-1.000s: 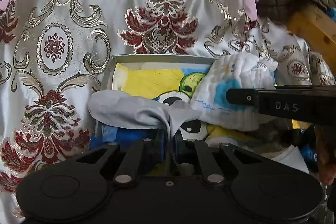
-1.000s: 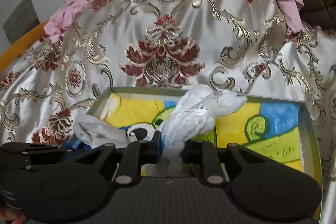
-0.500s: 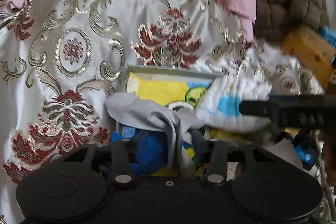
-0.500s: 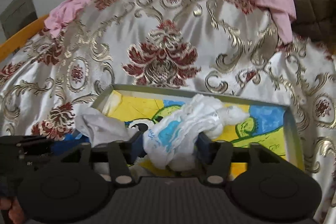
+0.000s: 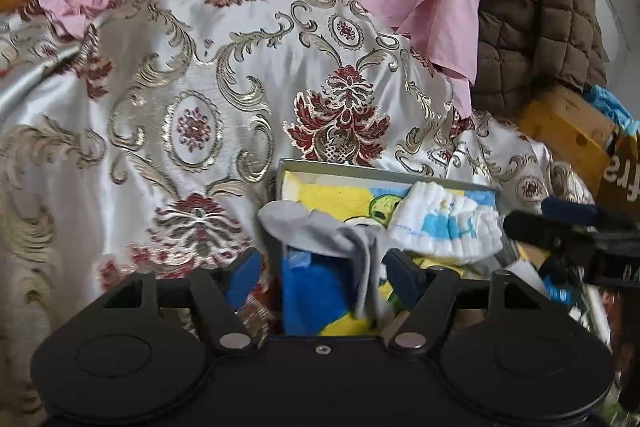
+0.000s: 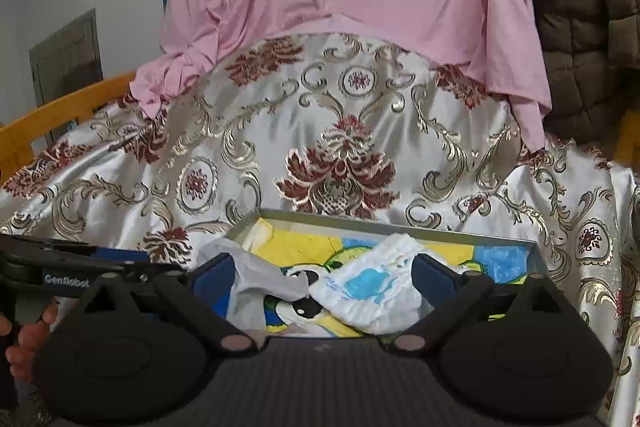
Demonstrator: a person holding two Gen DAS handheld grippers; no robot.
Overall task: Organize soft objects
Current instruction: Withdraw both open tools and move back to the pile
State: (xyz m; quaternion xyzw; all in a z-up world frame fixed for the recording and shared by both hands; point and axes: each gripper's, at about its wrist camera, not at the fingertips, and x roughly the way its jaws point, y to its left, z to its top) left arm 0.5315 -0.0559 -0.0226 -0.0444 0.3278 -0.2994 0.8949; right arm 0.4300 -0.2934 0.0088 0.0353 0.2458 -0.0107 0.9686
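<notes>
Both the left gripper [image 5: 320,273] and right gripper [image 6: 322,277] have just been opening and stand wide, pads clear of the crumpled grey cloth [image 5: 320,231] and the white-and-blue gauze cloth [image 6: 372,291] lying in the shallow grey cartoon-printed tray [image 6: 400,225].

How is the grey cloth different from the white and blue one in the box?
The grey cloth is plain; the white cloth has blue pictures. The grey cloth hangs over the left side of the box; the white cloth sits bunched inside, further right. The white cloth looks ribbed, the grey cloth smooth. Both are soft, crumpled and let go.

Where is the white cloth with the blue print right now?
The white cloth with blue print lies in the cartoon-printed tray, just right of the grey cloth, between the open right gripper fingers, unpinched.
</notes>
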